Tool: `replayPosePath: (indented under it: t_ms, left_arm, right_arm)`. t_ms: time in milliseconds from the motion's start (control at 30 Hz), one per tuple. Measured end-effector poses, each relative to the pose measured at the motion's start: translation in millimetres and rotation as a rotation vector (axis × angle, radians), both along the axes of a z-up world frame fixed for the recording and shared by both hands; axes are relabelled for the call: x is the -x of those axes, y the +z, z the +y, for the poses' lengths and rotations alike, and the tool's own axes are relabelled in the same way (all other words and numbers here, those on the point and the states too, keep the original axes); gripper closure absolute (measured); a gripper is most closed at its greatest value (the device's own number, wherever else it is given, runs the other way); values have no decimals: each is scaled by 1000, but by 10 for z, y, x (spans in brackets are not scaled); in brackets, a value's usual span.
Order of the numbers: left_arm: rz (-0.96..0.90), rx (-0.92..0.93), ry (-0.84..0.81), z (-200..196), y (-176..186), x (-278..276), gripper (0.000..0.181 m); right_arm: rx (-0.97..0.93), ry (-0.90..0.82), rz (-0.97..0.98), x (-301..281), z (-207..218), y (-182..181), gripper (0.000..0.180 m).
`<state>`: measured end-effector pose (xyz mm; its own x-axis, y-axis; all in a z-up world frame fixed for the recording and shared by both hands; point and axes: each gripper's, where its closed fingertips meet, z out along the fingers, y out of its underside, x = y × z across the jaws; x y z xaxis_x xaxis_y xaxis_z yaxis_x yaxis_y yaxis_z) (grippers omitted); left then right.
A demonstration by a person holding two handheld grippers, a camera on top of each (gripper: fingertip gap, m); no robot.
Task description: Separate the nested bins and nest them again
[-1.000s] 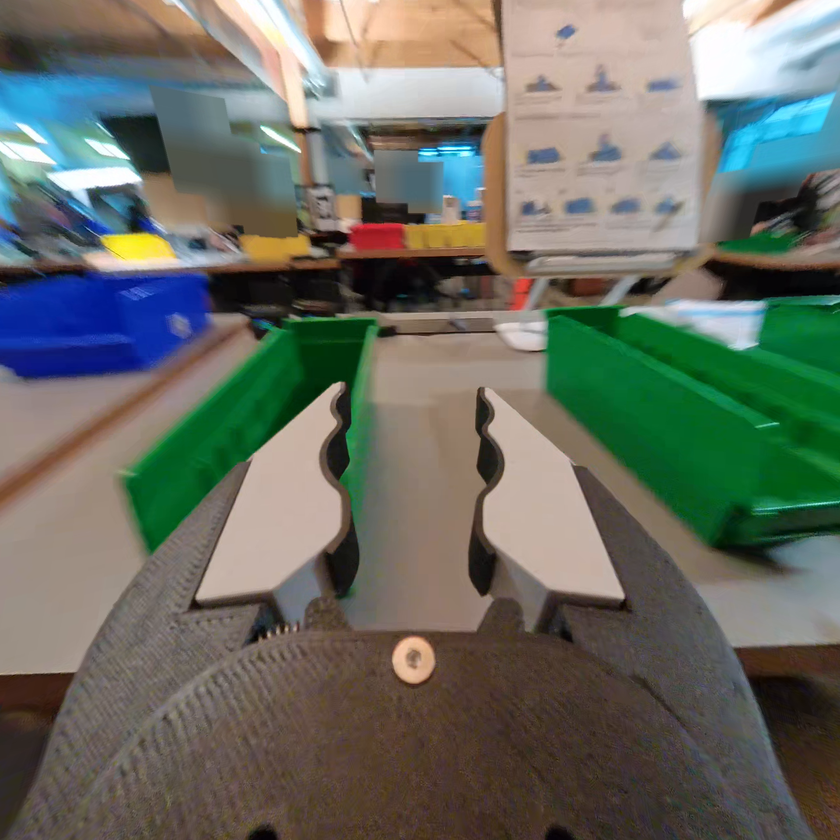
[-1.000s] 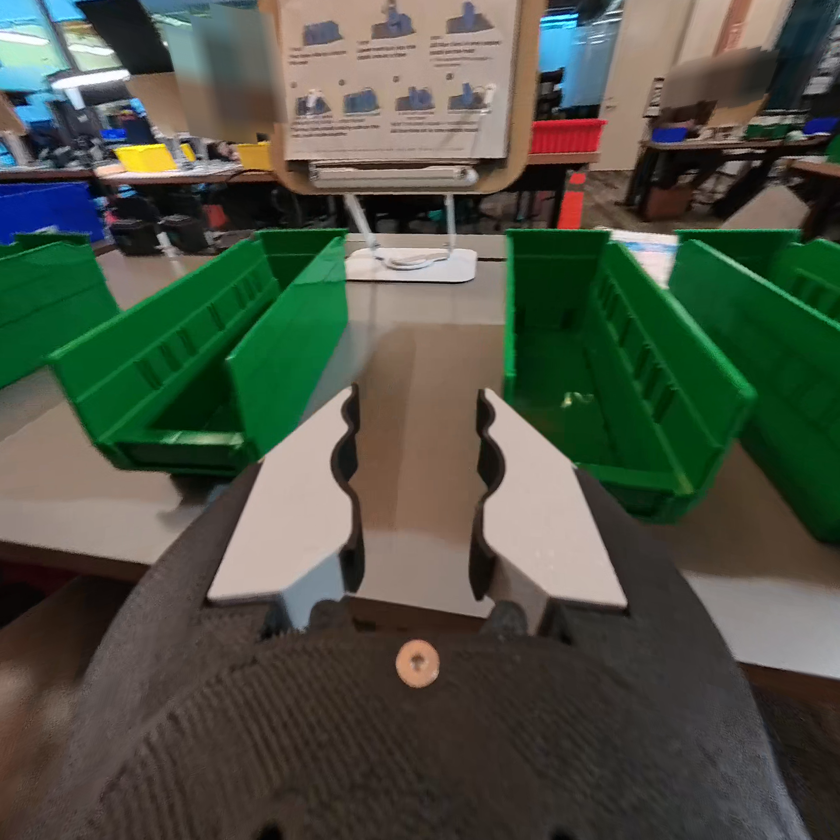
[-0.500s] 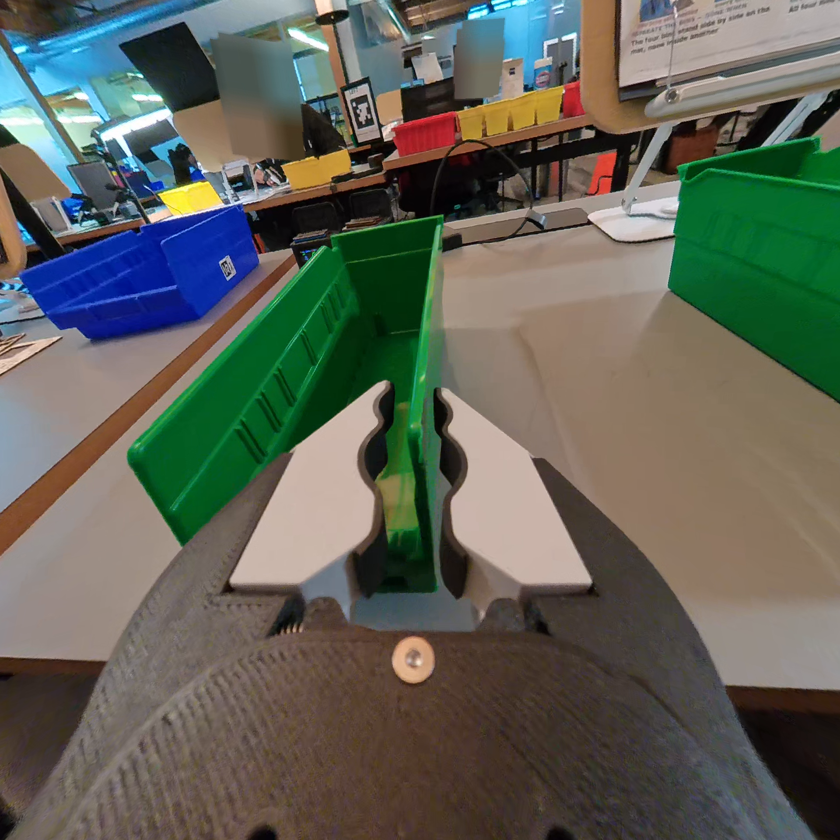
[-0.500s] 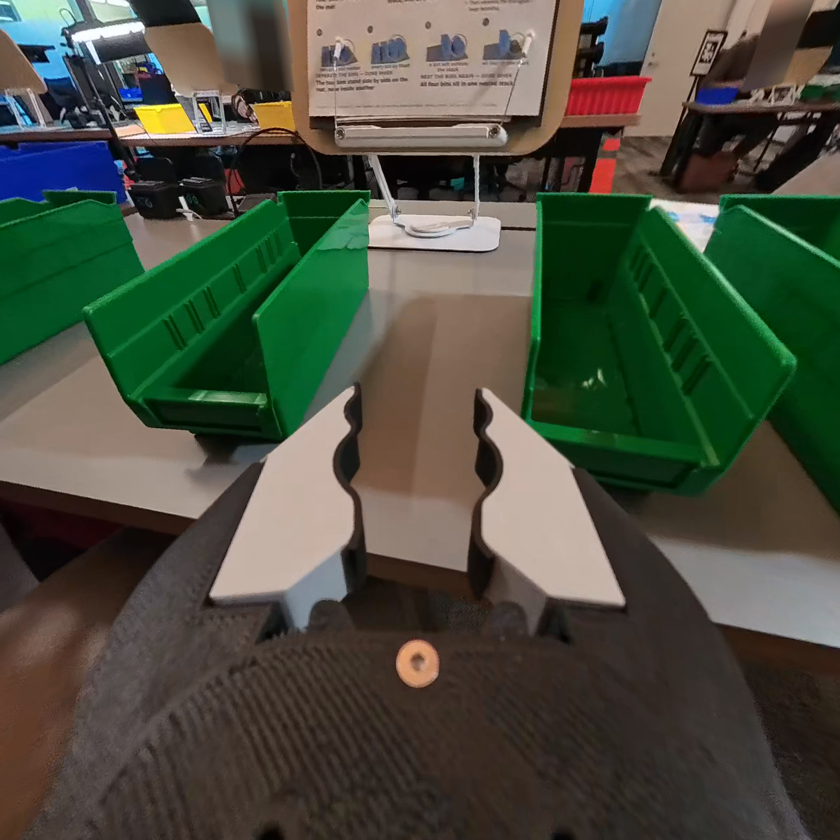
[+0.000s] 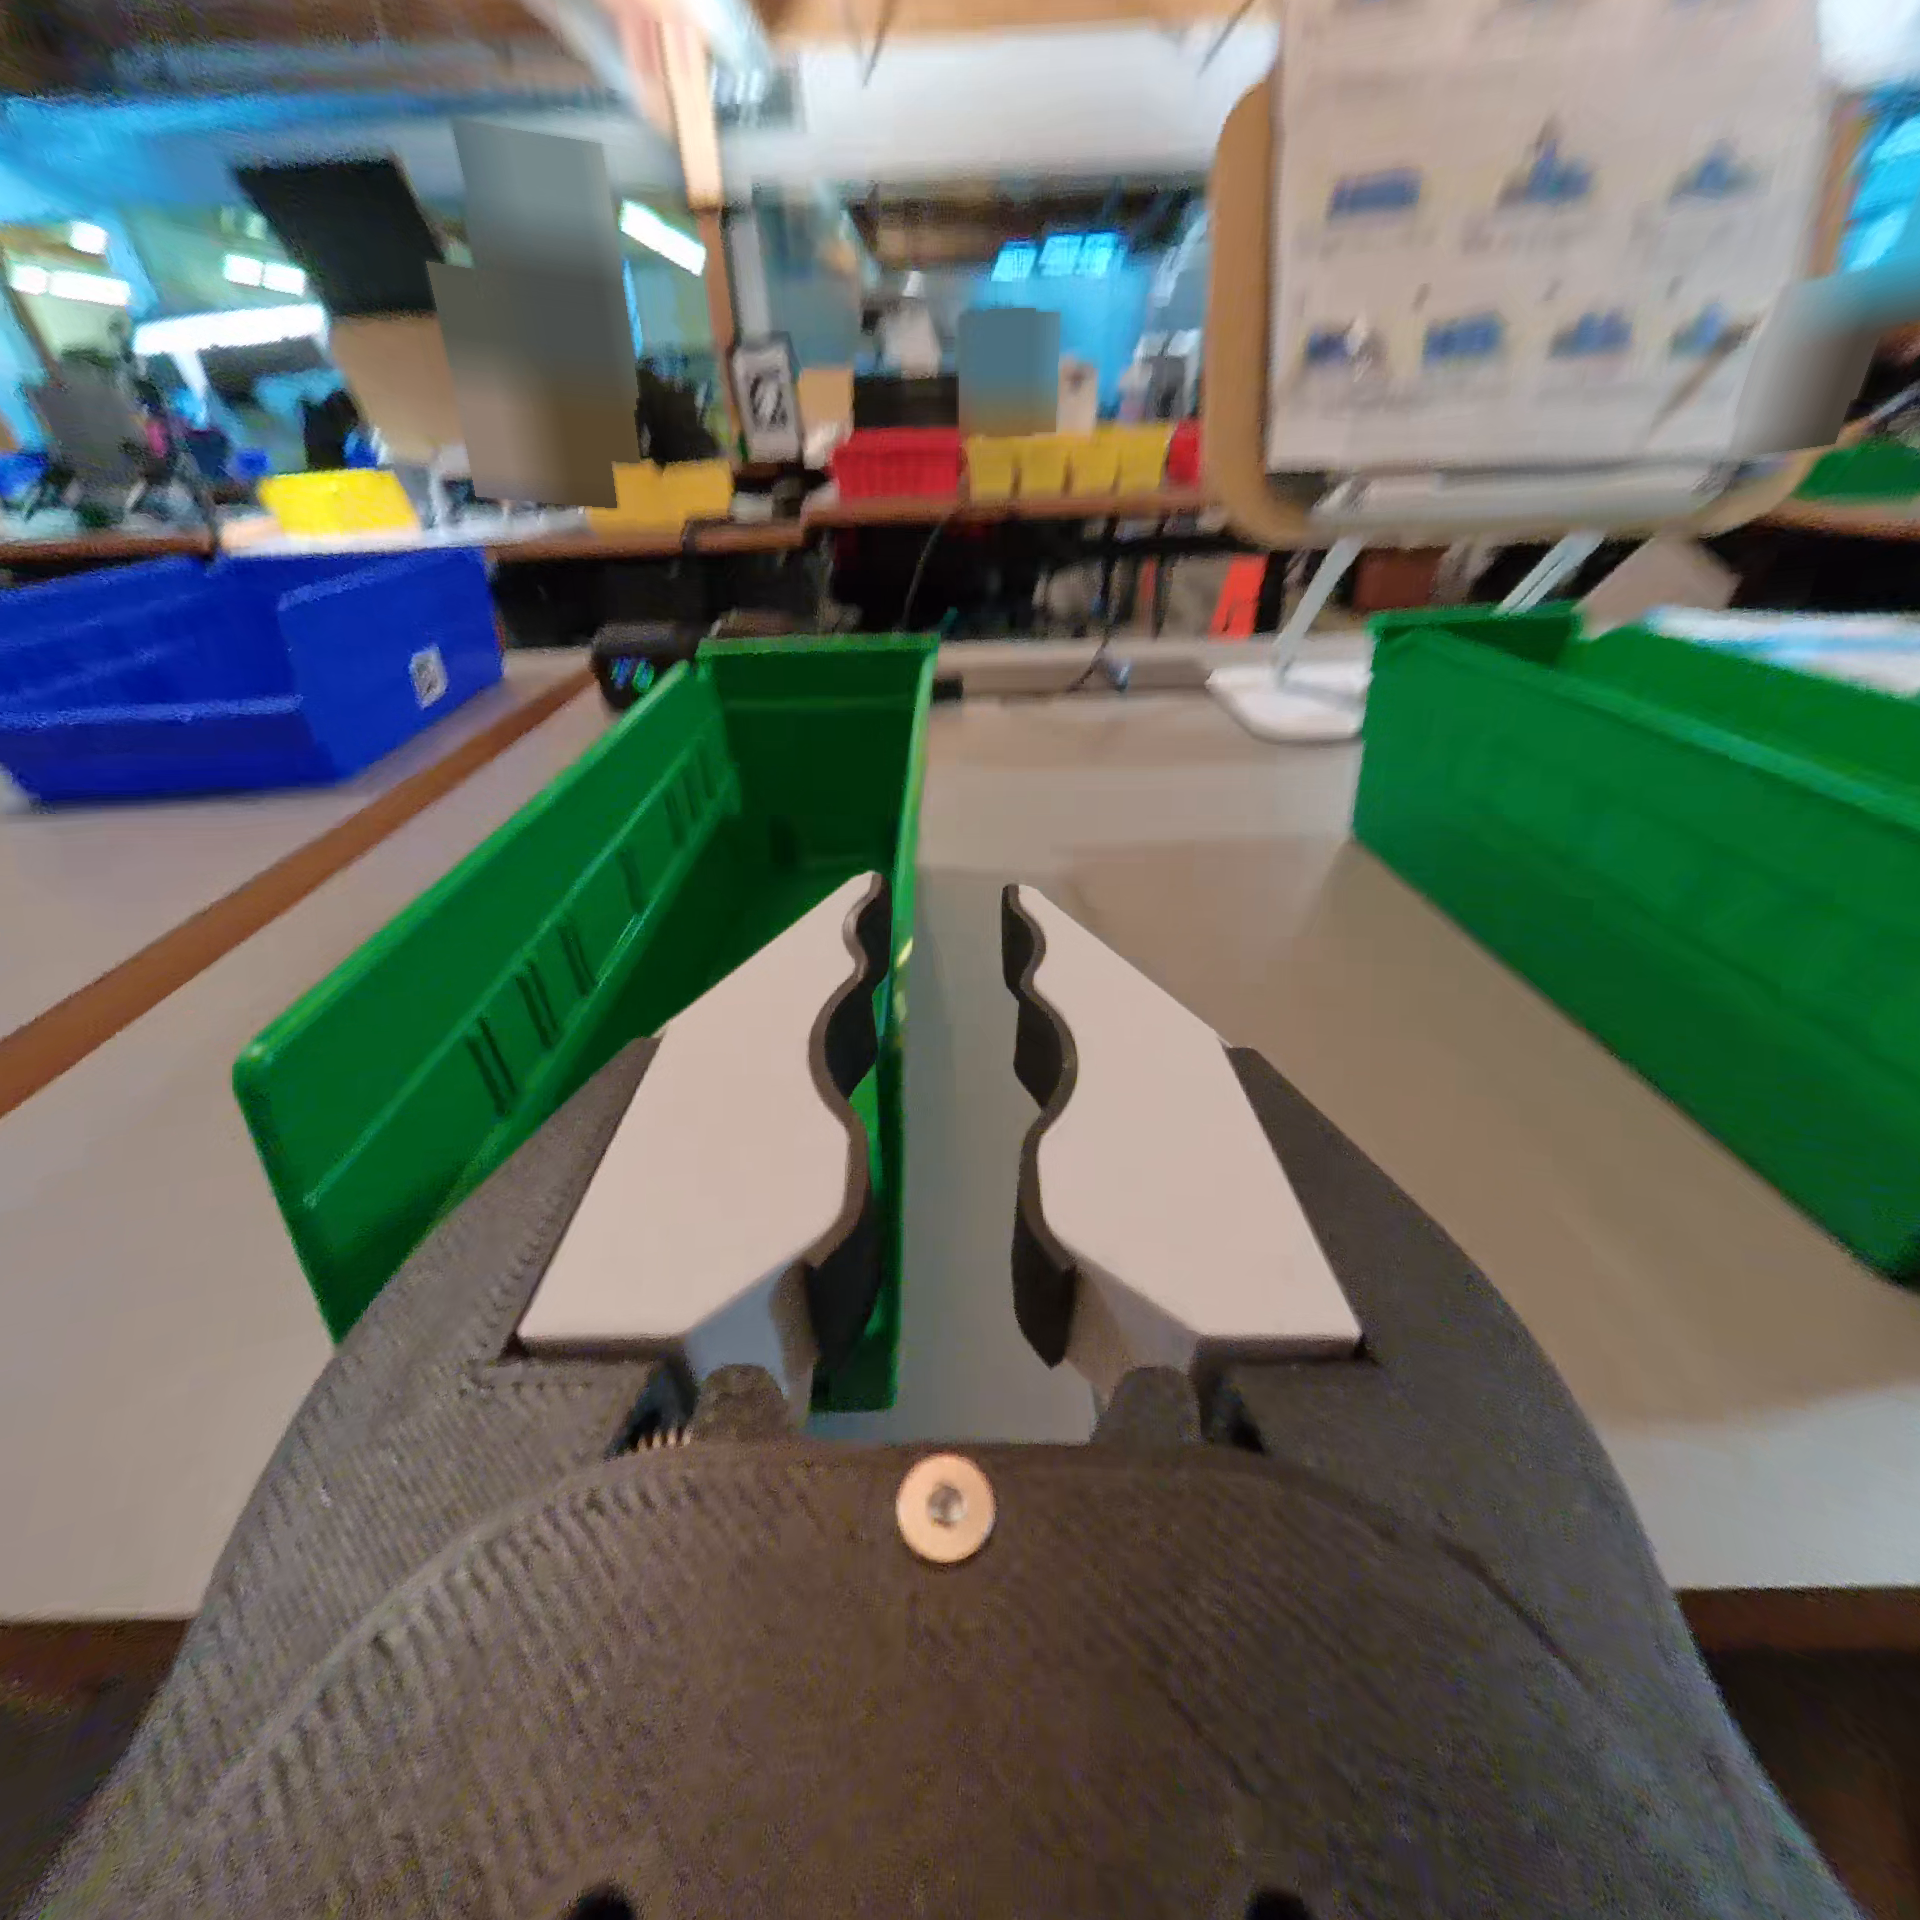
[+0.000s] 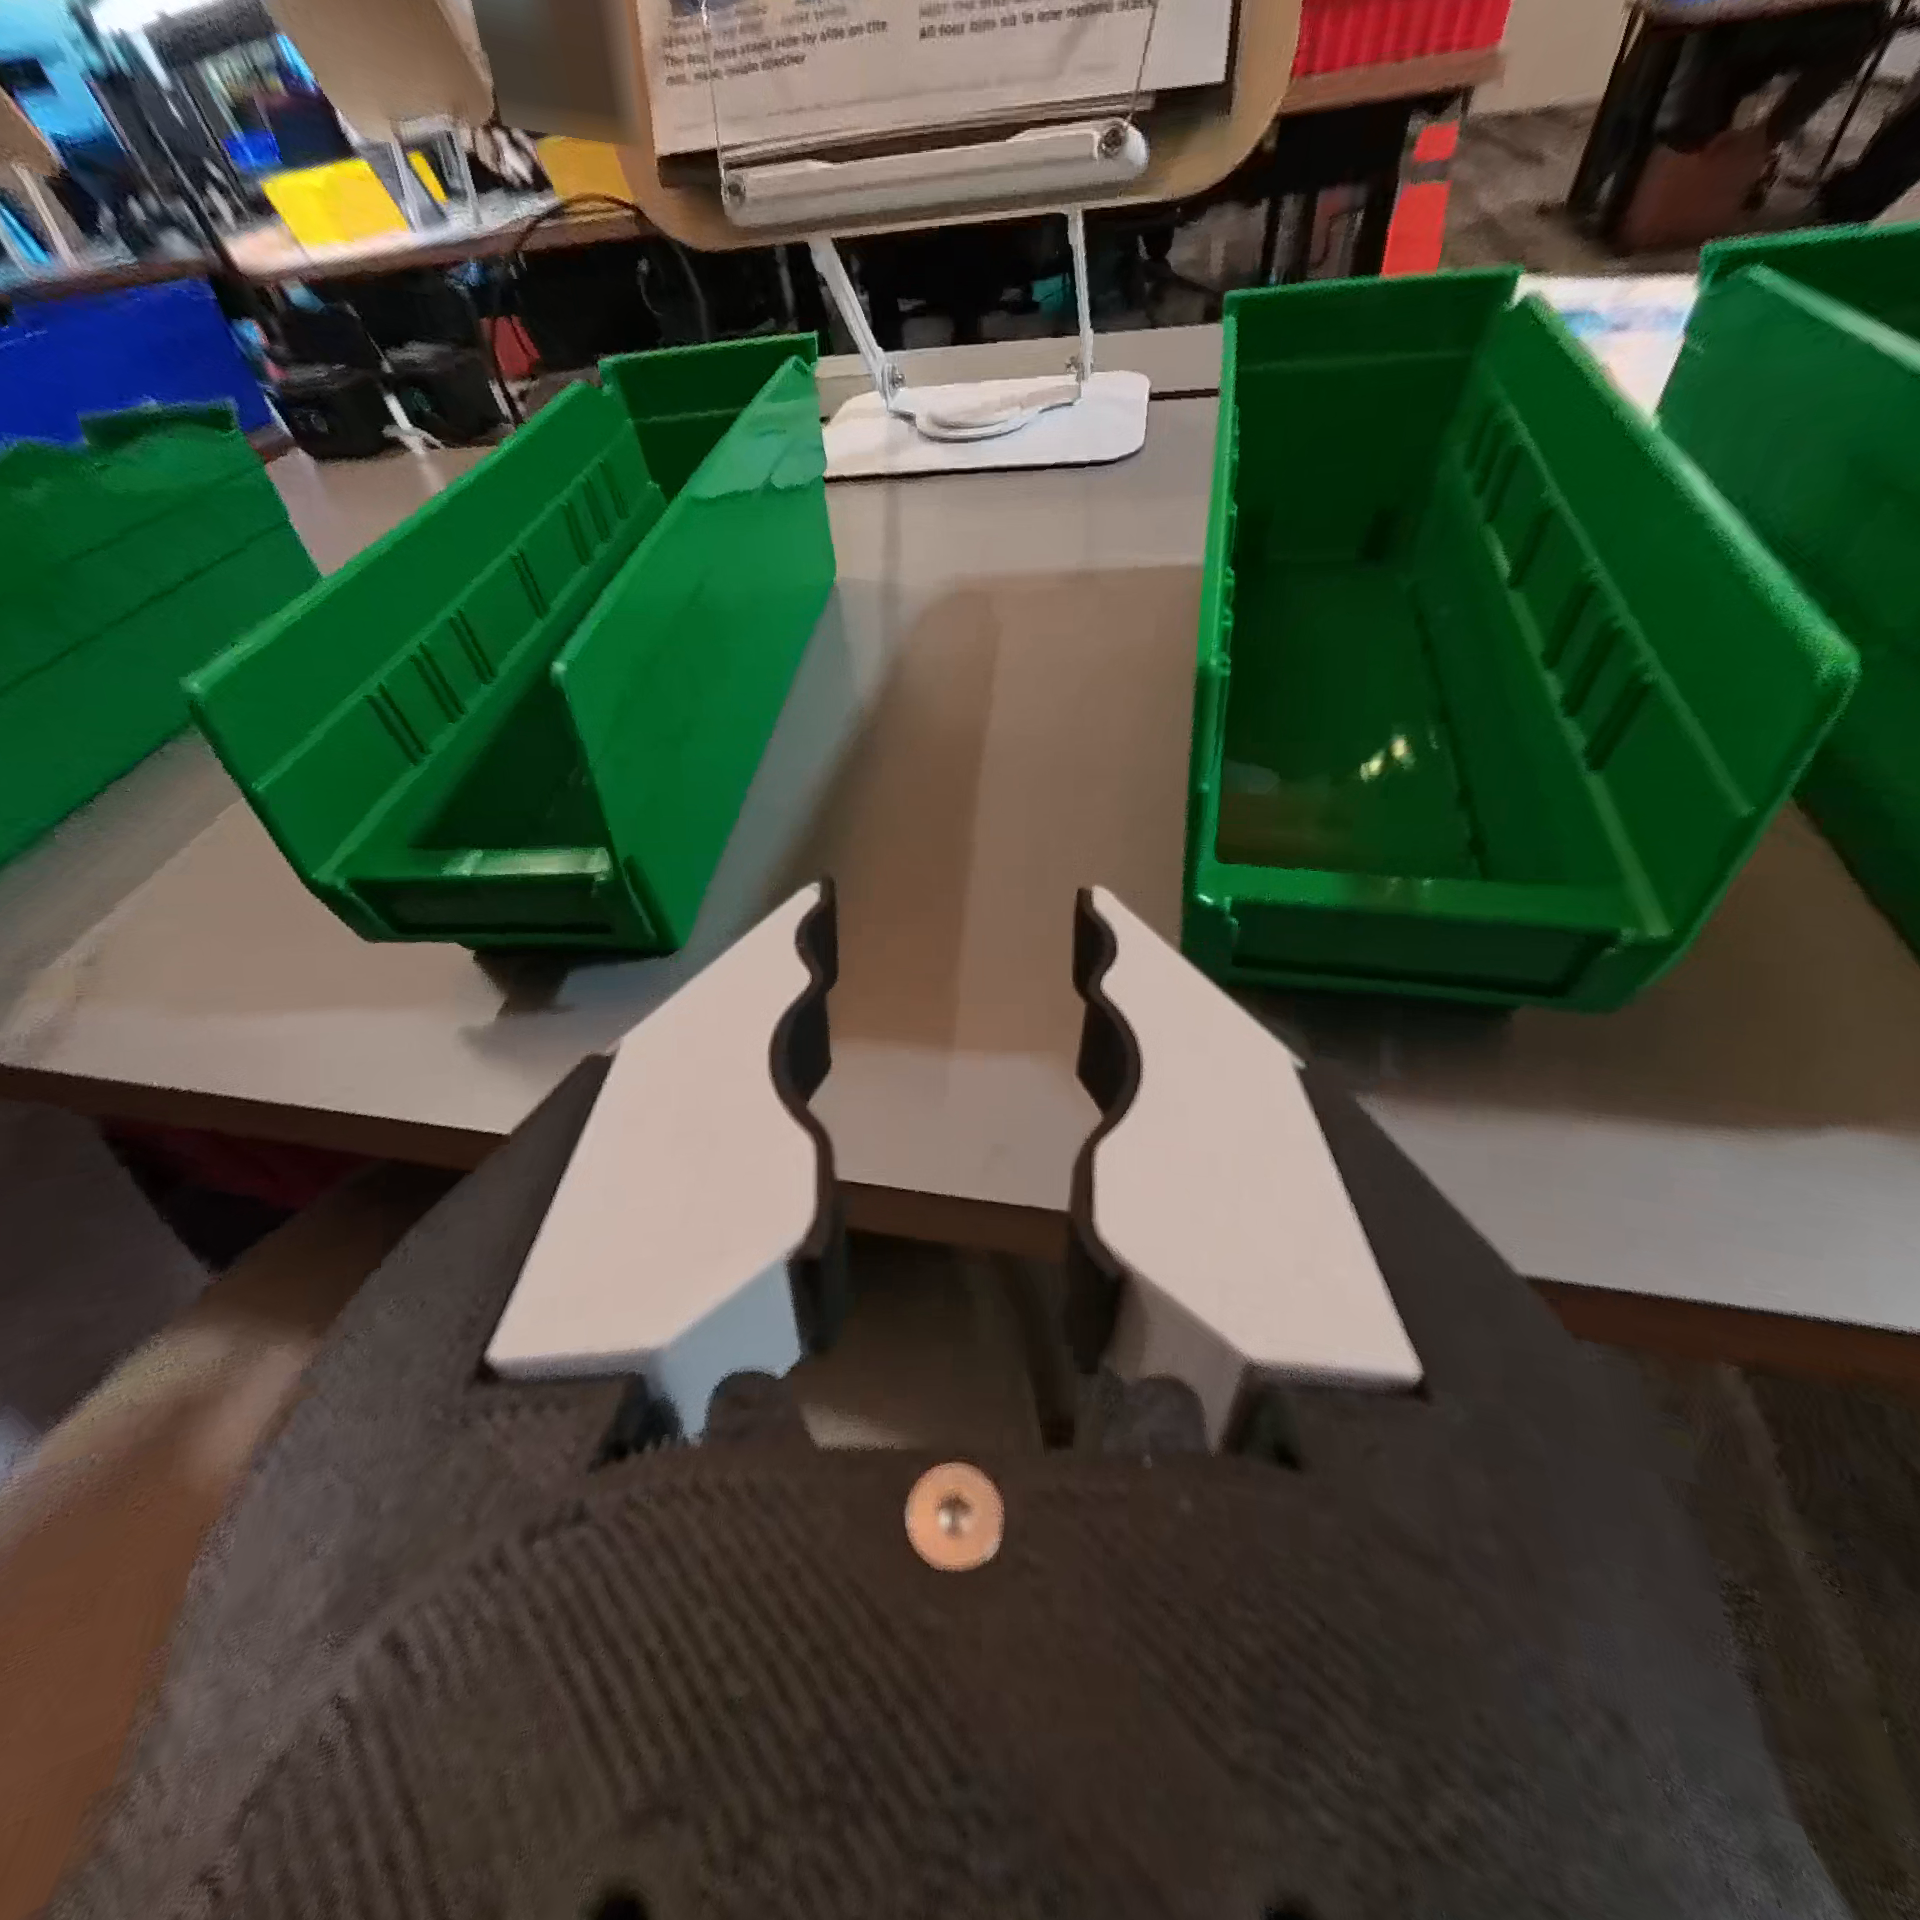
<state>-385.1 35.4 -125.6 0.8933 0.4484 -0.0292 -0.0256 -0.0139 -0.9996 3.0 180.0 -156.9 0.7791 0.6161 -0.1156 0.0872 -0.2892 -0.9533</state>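
Note:
Several green bins stand apart on the grey table (image 6: 987, 675). In the left wrist view my left gripper (image 5: 943, 896) straddles the right wall of the leftmost green bin (image 5: 582, 987). The wall lies against the left finger, and a strip of table shows between it and the right finger, so the jaws are partly open. A second bin (image 5: 1621, 883) stands to the right. In the right wrist view my right gripper (image 6: 954, 899) is open and empty above the table's front edge, between two bins (image 6: 499, 707) (image 6: 1455, 727). More bins show at the far left (image 6: 125, 603) and far right (image 6: 1829, 520).
A clipboard stand with an instruction sheet (image 6: 966, 125) rests on a white base (image 6: 987, 416) at the back centre. A blue bin (image 5: 239, 675) sits on the neighbouring table to the left. The table's front edge (image 6: 312, 1122) runs under the right gripper.
My left gripper went from wide open beside the bin to straddling its right wall, and the jaws now stand slightly wider than half a second ago. My right gripper drew back toward the table's front edge.

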Motion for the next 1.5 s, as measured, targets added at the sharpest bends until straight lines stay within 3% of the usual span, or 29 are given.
replayPosePath:
  t_ms: [167,300,433,533,600,700,833,933,1033,1233,1300,1333,1433,1500]
  left_arm:
    - [10,-108,-129,-84,173,-396,163]
    - [9,-59,-160,88,0,-610,159]
    - [-77,99,-225,249,-310,-928,150]
    - [-119,57,-304,394,-241,-1254,154]
    - [-128,65,-395,504,-199,-1473,150]
    - [-95,123,-442,465,-352,-1585,149]
    - [-211,123,-470,316,-344,-1533,150]
    - [-308,51,-502,244,-162,-1497,148]
    - [-300,48,-461,265,-233,-1393,150]
    - [-266,133,-439,323,-440,-1396,149]
    - [-283,153,-452,345,-490,-1445,149]
    - [-289,162,-459,358,-507,-1475,149]
    - [-276,163,-471,389,-513,-1551,149]
    - [-241,166,-478,416,-503,-1590,149]
  right_arm:
    - [146,61,170,147,-104,-2,128]
    - [159,154,202,301,-70,-7,124]
    - [-313,-34,325,-484,482,907,150]
    - [-503,-310,229,-1385,981,1129,150]
    - [-484,-469,113,-1920,1282,987,141]
    - [-278,-598,66,-2462,1542,558,118]
    - [-154,-607,179,-2653,1644,362,117]
    - [7,-661,96,-2738,1838,92,114]
    - [117,-663,49,-2749,1996,-123,111]
    - [189,-454,249,-2506,2247,-215,125]
    - [201,-397,326,-2444,2238,-204,140]
    - [197,-381,341,-2443,2223,-190,157]
    - [159,-336,266,-2406,2162,-183,175]
    - [122,-377,225,-2430,2127,-164,177]
